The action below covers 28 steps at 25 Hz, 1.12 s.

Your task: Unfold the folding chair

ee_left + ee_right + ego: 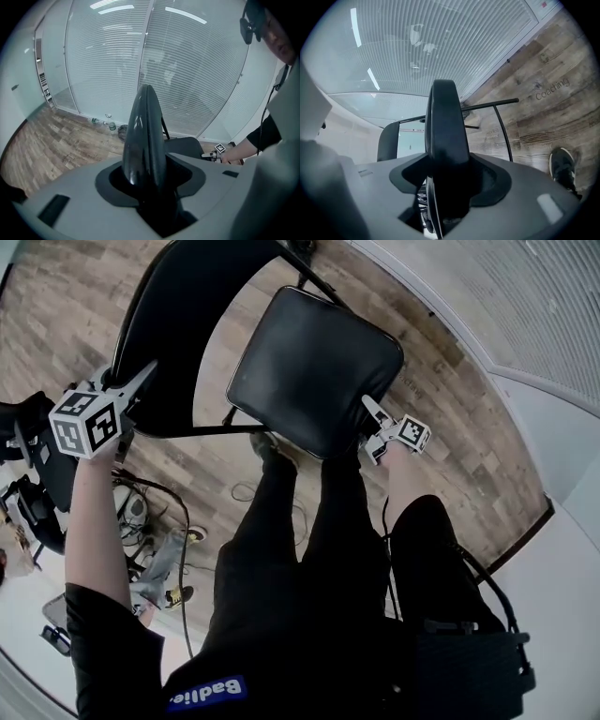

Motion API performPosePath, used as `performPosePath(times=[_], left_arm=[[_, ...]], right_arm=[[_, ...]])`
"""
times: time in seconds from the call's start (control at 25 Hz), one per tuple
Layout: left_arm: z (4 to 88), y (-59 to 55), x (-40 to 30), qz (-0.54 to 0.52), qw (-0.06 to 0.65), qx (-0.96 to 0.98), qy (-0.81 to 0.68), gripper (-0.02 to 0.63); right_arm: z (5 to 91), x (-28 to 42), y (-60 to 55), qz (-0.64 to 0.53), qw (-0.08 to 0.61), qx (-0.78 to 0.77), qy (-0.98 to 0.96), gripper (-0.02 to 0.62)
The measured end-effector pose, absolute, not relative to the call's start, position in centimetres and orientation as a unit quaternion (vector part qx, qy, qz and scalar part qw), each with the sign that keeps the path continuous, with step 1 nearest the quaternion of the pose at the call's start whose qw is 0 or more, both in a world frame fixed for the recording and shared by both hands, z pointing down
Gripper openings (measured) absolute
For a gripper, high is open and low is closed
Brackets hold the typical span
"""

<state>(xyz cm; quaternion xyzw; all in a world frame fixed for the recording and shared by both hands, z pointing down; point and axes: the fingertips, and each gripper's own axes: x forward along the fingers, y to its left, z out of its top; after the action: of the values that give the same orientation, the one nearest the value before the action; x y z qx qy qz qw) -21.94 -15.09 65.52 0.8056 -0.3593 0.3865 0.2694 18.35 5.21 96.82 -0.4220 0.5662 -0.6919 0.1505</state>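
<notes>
Wood-plank flooring [469, 427] and a wall of pale blinds [108, 56] surround the folding chair [281, 390]. It stands just beyond the person's legs [309, 549], with its black seat [323, 343] close to level and its backrest [178, 315] off to the far left.

The left gripper [139, 379] has its jaws apart astride the backrest's edge. Dark gaps show on both sides, so it seems to straddle the edge rather than pinch it. The right gripper [370, 413] is at the seat's near right corner, its jaws also wide, with the padded edge between them and no visible squeeze.

The step in hand looks like bringing the seat fully down onto its stops. To do that well, the left tongs should first close firmly on the backrest so the frame cannot tip. The right tongs should then press straight down on the seat edge, not outward, to avoid sliding off the rounded padding. Feet should stay back from the thin frame tubes [501, 126], and the chair should be kept off the cables [159, 512] lying at the near left.
</notes>
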Motion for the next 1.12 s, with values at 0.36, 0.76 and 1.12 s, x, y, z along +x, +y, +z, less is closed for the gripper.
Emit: performPosePath(times=[0.36, 0.76, 1.12], left_arm=[[67.5, -14.2, -21.1, 0.379, 0.274, 0.808, -0.358, 0.175], [68.2, -12.7, -18.9, 0.382, 0.272, 0.809, -0.354, 0.173], [68.1, -12.3, -18.6, 0.383, 0.267, 0.806, -0.364, 0.173]], right_arm=[[100.4, 20.1, 6.8, -0.695, 0.154, -0.433, 0.553, 0.252], [103.1, 21.6, 8.2, -0.702, 0.157, -0.444, 0.535, 0.265], [102.9, 21.7, 8.2, -0.702, 0.154, -0.455, 0.525, 0.282]])
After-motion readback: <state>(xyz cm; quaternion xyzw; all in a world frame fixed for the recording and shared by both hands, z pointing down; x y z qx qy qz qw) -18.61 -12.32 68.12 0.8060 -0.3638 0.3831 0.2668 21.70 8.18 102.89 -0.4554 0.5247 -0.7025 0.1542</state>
